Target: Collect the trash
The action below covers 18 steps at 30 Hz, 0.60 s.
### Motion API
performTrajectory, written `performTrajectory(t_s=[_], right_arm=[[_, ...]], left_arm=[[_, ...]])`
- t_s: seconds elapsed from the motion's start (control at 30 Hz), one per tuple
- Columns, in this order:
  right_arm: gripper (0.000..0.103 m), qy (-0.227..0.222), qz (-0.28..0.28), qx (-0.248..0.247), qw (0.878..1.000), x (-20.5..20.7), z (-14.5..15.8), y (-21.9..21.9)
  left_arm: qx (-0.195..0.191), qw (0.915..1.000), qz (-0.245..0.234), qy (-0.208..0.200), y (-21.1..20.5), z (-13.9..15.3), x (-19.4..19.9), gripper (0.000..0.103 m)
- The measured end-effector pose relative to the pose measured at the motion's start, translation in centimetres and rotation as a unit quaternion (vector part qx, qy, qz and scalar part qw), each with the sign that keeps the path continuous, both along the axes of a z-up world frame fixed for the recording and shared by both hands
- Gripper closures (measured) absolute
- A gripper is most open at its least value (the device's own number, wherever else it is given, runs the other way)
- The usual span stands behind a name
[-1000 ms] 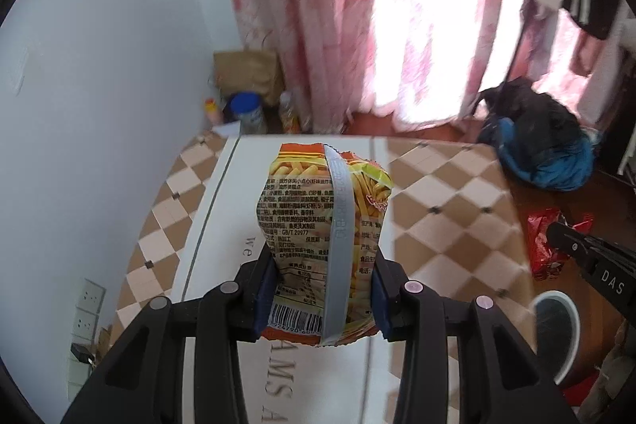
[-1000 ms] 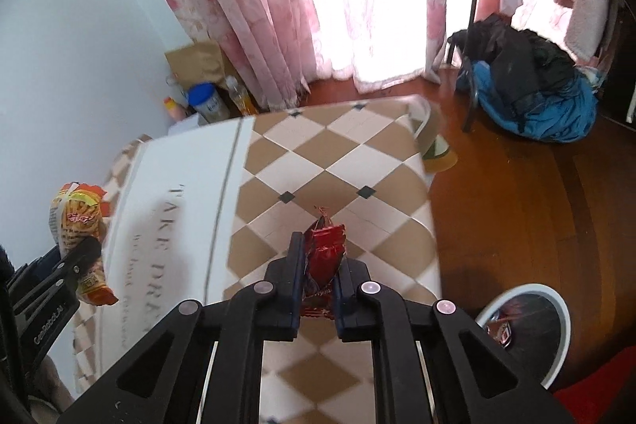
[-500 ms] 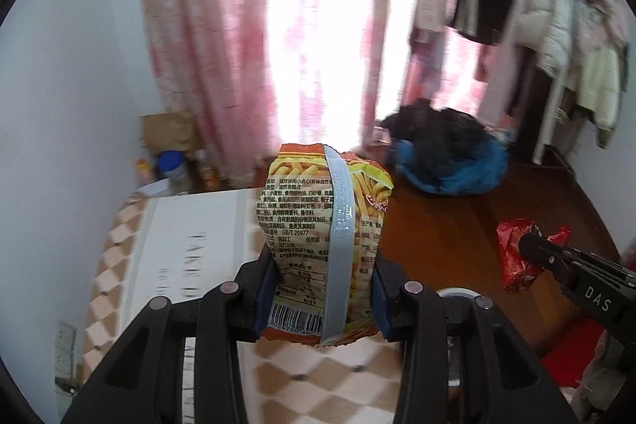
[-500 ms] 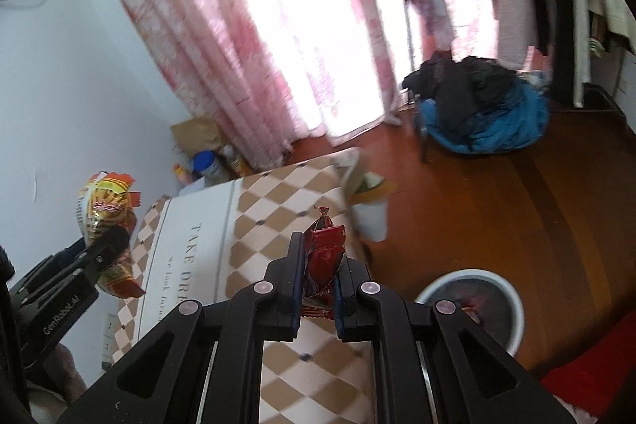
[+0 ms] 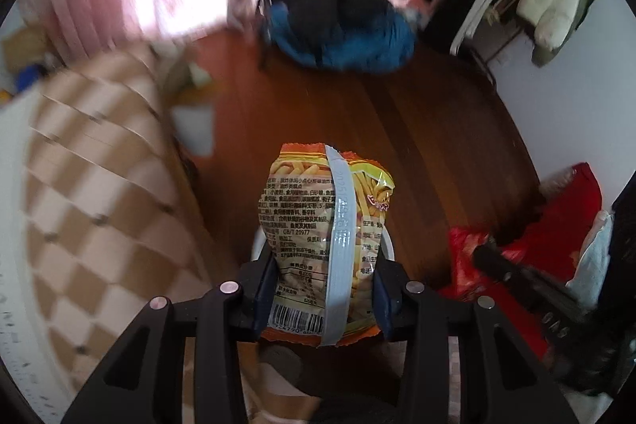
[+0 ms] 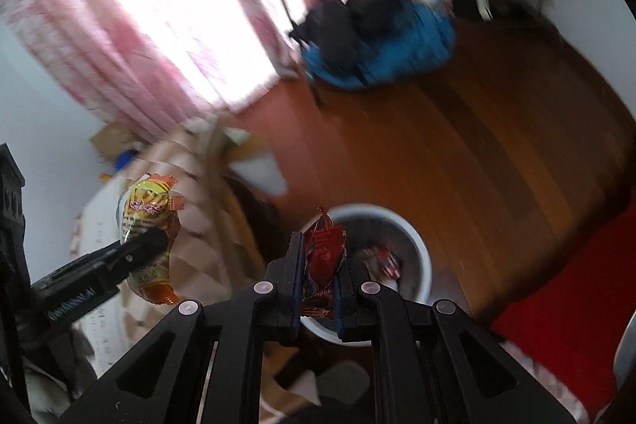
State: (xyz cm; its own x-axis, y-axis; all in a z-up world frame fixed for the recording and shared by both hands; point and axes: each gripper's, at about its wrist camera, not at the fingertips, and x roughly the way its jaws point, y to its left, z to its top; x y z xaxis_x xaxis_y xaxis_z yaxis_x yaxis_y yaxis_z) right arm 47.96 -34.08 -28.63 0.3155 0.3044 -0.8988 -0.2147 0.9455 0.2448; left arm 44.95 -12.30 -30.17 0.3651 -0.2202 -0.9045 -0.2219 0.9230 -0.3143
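My left gripper is shut on an orange-yellow snack bag, held upright above the floor; the white rim of the trash bin peeks out behind it. My right gripper is shut on a small red wrapper and hovers over the near rim of the round white trash bin, which holds a red wrapper inside. The left gripper with its snack bag shows at the left of the right wrist view. The right gripper's fingertip and red wrapper show at the right of the left wrist view.
A table with a checkered brown-and-white cloth stands to the left of the bin. A blue and black pile of clothes lies on the wooden floor near pink curtains. A red mat lies at the right.
Both grippers have swung right and tilted down from the table toward the floor. The trash bin is now right below the right gripper. Both still hold their trash.
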Motion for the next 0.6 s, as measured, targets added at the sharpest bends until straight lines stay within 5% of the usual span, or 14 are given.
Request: performTrajectory(t_s=[0.17, 0.43, 0.53, 0.6], right_arm=[[0.091, 0.073, -0.022, -0.009, 0.997, 2.2, -8.0, -2.8], [0.090, 0.162, -0.029, -0.024, 0.986, 3.6, -17.4, -4.2], [0.072, 0.179, -0.032, -0.023, 0.983, 3.7, -18.7, -4.4], [0.044, 0.176, -0.038, -0.025, 0.983, 3.3, -18.5, -4.7]], left_arm=[[-0.012, 0.9973, -0.026, 0.068, -1.8, -5.7, 3.8, 0.054], [0.011, 0.9929, -0.016, 0.118, -2.4, -10.1, 4.1, 0.004], [0.031, 0.9931, -0.007, 0.113, -1.9, -9.3, 3.4, 0.004], [0.056, 0.9931, -0.002, 0.103, -1.7, -8.2, 2.5, 0.004]])
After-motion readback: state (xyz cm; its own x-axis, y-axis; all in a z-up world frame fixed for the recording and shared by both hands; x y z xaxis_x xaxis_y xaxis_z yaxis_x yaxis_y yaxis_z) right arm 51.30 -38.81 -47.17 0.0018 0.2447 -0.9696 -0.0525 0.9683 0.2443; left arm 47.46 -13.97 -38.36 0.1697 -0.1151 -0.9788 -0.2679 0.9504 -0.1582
